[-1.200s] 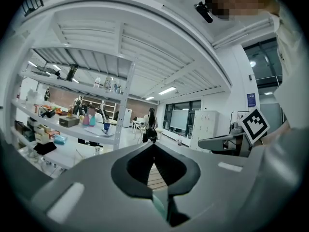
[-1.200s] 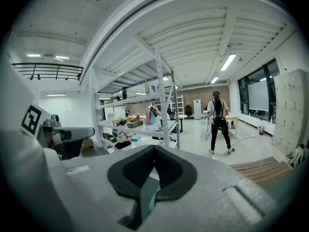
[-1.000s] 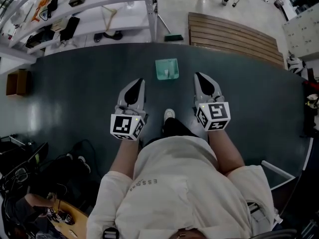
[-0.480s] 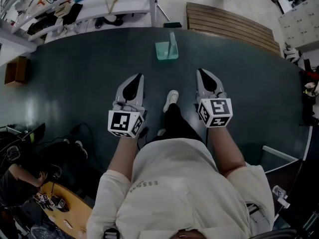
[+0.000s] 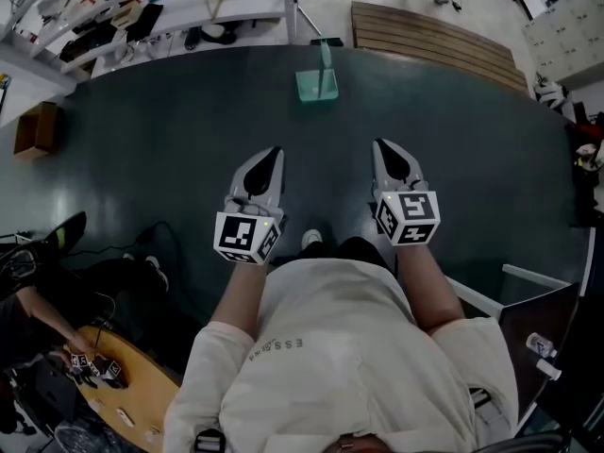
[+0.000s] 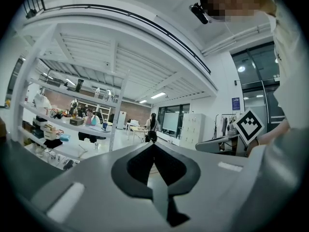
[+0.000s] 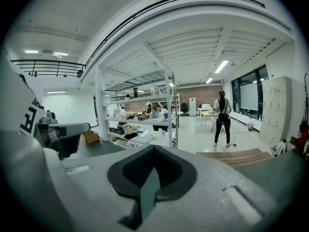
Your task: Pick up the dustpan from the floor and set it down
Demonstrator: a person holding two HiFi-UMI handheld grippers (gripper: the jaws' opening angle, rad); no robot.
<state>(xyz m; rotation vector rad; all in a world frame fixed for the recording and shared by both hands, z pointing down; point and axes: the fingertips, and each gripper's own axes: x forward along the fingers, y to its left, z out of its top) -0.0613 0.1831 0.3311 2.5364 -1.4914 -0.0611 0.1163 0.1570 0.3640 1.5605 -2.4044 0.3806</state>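
The dustpan (image 5: pixel 316 86) sits well ahead on the floor, between left gripper (image 5: pixel 271 154) and right gripper (image 5: pixel 382 145); both fingers closed, empty.

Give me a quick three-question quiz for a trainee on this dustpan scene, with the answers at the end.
1. True or false: the left gripper is holding the dustpan.
2. Where does the dustpan sit? A) on the dark floor, ahead of both grippers; B) on the white shelving; C) beside the cardboard box.
3. How do the right gripper's jaws stand?

Key:
1. False. Its jaws are shut on nothing, and the dustpan lies well ahead of it.
2. A.
3. Together, with nothing between them.
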